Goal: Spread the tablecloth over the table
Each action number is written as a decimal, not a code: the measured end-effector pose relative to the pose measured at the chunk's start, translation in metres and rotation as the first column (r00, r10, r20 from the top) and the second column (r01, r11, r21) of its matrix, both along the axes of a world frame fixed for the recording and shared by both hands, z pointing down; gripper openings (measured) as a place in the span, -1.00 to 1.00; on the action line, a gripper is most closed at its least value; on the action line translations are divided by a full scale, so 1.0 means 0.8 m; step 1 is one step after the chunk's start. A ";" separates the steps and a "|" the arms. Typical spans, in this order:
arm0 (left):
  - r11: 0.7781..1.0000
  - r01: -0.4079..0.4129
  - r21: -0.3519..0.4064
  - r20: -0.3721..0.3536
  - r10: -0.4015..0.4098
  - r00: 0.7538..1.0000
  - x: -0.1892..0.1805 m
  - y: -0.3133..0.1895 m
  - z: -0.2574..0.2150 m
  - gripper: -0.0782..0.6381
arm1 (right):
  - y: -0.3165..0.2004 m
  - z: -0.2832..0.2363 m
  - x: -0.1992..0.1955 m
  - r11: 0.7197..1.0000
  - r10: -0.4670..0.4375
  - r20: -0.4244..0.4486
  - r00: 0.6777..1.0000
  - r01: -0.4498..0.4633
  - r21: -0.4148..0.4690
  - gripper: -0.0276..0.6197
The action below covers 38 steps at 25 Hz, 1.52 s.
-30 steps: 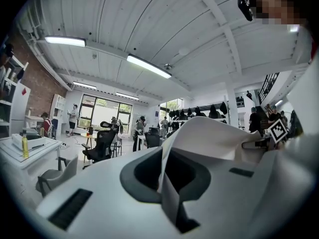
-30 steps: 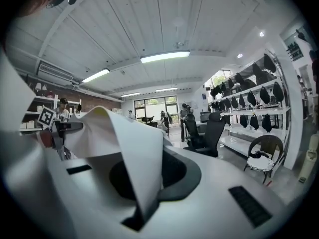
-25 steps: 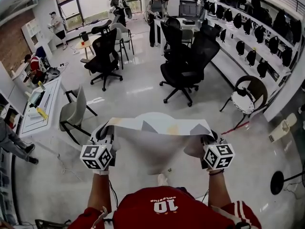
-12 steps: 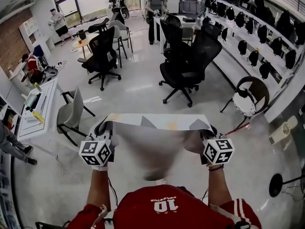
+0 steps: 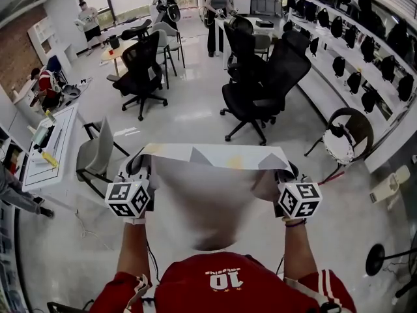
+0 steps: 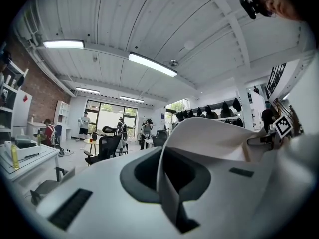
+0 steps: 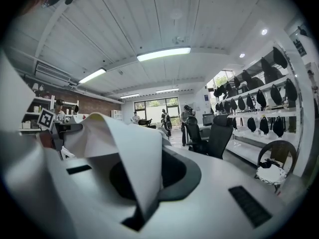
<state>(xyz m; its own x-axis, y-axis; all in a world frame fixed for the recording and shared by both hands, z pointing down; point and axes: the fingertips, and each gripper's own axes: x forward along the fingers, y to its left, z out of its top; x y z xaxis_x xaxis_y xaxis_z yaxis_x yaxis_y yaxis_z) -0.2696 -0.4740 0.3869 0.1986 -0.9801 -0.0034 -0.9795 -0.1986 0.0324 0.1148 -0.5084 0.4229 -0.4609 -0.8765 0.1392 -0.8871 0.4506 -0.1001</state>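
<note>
Though limp, smooth pale tablecloth (image 5: 208, 194)

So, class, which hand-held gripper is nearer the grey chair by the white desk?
Left. The left hand-held gripper, shut on a corner of the tablecloth, is right of the grey chair; the right hand-held gripper grips the opposite corner, farther away.

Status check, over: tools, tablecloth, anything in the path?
Left tool shut on tablecloth. Right tool shut on it too. It hangs between them. Office chairs ahead.

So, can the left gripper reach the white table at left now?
Probably not: the left gripper is shut on the tablecloth, and a grey chair stands between it and the white table.
</note>
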 end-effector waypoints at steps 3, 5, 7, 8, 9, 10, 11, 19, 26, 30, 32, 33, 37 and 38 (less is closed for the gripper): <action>1.000 0.006 0.012 0.003 -0.006 1.000 0.000 -0.026 -0.007 -0.76 | -0.026 -0.005 -0.001 1.000 -0.001 0.009 1.000 0.000 0.005 -0.87; 1.000 0.007 0.021 0.004 -0.007 1.000 0.001 -0.043 -0.012 -0.76 | -0.044 -0.009 0.000 1.000 0.000 0.015 1.000 0.000 0.010 -0.87; 1.000 0.009 0.029 0.002 -0.009 1.000 0.001 -0.060 -0.016 -0.76 | -0.061 -0.015 0.000 1.000 0.000 0.017 1.000 0.000 0.017 -0.87; 0.999 0.012 0.032 0.000 -0.012 1.000 0.000 -0.067 -0.019 -0.76 | -0.069 -0.018 -0.001 1.000 -0.001 0.015 1.000 0.001 0.022 -0.87; 0.999 0.016 0.037 -0.001 -0.016 1.000 -0.001 -0.074 -0.022 -0.76 | -0.075 -0.021 -0.002 1.000 -0.001 0.013 1.000 0.001 0.027 -0.87; 0.999 0.019 0.044 -0.002 -0.019 1.000 -0.003 -0.079 -0.026 -0.76 | -0.081 -0.025 -0.004 0.999 -0.002 0.010 1.000 0.002 0.035 -0.87; 0.998 0.021 0.053 -0.001 -0.021 1.000 -0.005 -0.085 -0.031 -0.76 | -0.086 -0.029 -0.006 0.999 -0.002 0.006 1.000 0.002 0.045 -0.87; 0.984 0.022 0.175 0.021 -0.026 0.999 -0.005 -0.118 -0.098 -0.76 | -0.118 -0.091 -0.005 0.983 0.020 -0.007 1.000 -0.019 0.183 -0.87; 0.968 0.006 0.250 0.040 -0.016 0.999 0.008 -0.129 -0.140 -0.76 | -0.129 -0.115 0.007 0.971 0.050 0.001 0.999 -0.049 0.236 -0.87; 0.972 0.003 0.235 0.039 -0.013 0.999 0.012 -0.133 -0.129 -0.76 | -0.134 -0.107 0.012 0.974 0.056 0.000 0.998 -0.054 0.221 -0.87; 0.976 0.005 0.216 0.026 -0.011 1.000 0.011 -0.135 -0.120 -0.76 | -0.136 -0.104 0.013 0.975 0.056 -0.001 0.998 -0.054 0.215 -0.87; 0.979 0.006 0.205 0.016 -0.009 1.000 0.010 -0.136 -0.115 -0.76 | -0.136 -0.102 0.012 0.976 0.055 -0.003 0.998 -0.053 0.212 -0.87; 0.986 0.006 0.170 -0.012 -0.004 1.000 0.003 -0.137 -0.094 -0.76 | -0.135 -0.093 0.005 0.981 0.049 -0.009 0.999 -0.047 0.189 -0.87; 0.987 0.002 0.160 -0.014 0.001 1.000 0.003 -0.137 -0.088 -0.76 | -0.135 -0.088 0.005 0.983 0.050 -0.009 0.999 -0.047 0.179 -0.87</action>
<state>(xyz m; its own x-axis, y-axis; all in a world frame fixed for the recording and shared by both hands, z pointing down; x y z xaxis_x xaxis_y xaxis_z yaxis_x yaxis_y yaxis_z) -0.2675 -0.5834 0.3165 0.1969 -0.9668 -0.1628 -0.9793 -0.2018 0.0140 0.1190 -0.6163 0.3527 -0.4164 -0.9091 -0.0162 -0.9091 0.4165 -0.0102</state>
